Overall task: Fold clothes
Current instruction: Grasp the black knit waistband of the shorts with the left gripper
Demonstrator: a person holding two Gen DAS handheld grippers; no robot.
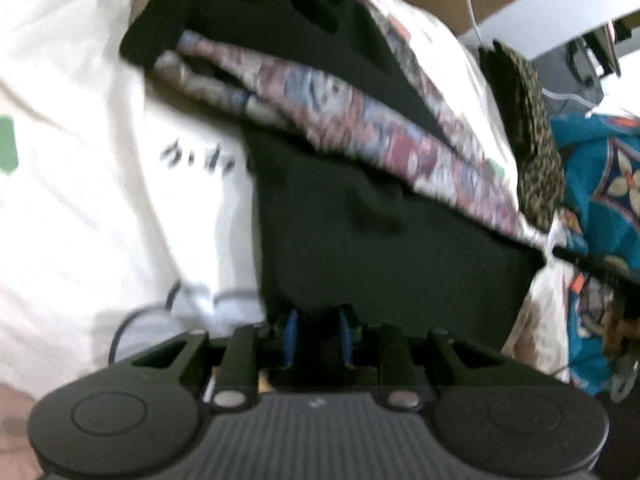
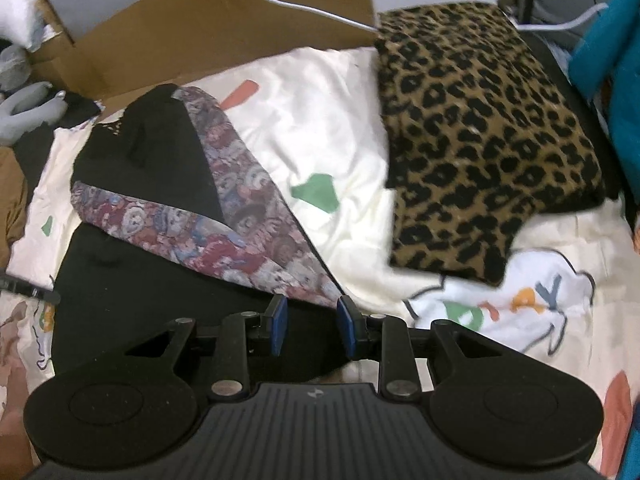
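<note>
Black garment [image 2: 160,264] with teddy-bear print lining [image 2: 240,240] lying half folded on cream printed bedsheet [image 2: 340,120], printed flap turned back across black cloth. Right gripper [image 2: 312,326] hovering over garment's near corner, blue pads [image 2: 279,322] standing apart, nothing pinched between. Left gripper [image 1: 316,336] hanging above black cloth, jaws slightly spread, gripping nothing. Folded leopard-print piece [image 2: 480,140] sitting just beside, toward far right of sheet. Cardboard box [image 2: 224,20] behind.

Cream printed bedsheet [image 2: 340,120], black garment with patterned lining [image 2: 248,220], folded leopard-print garment [image 2: 480,140] lying on it
</note>
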